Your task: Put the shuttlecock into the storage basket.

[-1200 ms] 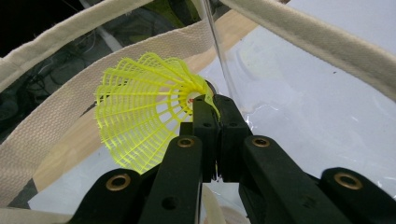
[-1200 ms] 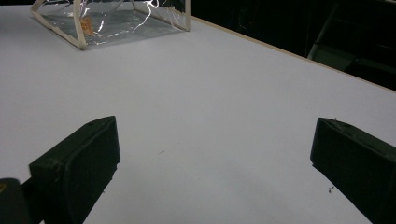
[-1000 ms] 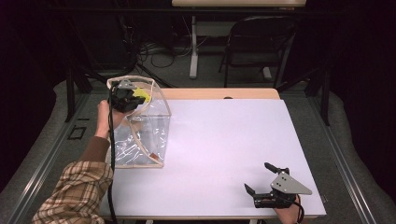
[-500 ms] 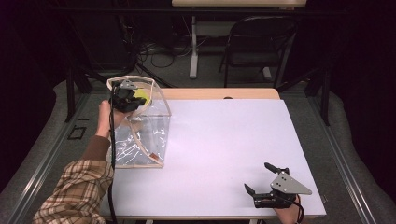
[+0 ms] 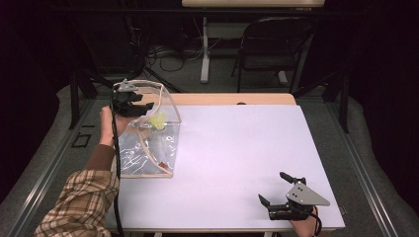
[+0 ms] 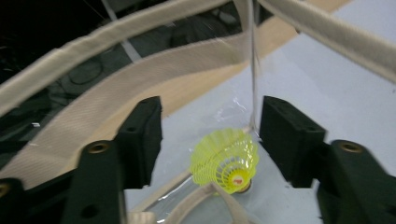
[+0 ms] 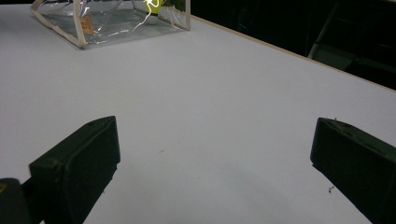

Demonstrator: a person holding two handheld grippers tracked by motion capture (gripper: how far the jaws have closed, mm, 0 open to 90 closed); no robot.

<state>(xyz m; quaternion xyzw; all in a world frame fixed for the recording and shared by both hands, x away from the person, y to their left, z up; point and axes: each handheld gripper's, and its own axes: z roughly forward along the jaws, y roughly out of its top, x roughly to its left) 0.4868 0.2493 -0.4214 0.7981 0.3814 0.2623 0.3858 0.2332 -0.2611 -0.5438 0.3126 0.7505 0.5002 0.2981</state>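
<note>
Since the earlier frame: yellow plastic shuttlecock [image 6: 225,161] dropped from the left gripper [image 5: 132,103], now lying inside the clear vinyl bag with beige trim [image 5: 148,148] on the white table [image 5: 237,148]. Jaws just opened, nothing between them. Right gripper [image 5: 276,190] resting wide, empty. Recommended: withdraw straight up, clear of the bag's rim.

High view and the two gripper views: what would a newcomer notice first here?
The bright yellow shuttlecock stands out, lying cork-down inside the clear plastic bag with cream trim at the table's left. The left claw, its jaws just opened, hangs over the bag's mouth, apart from the shuttlecock. The right claw rests open near the white table's front right corner.
</note>
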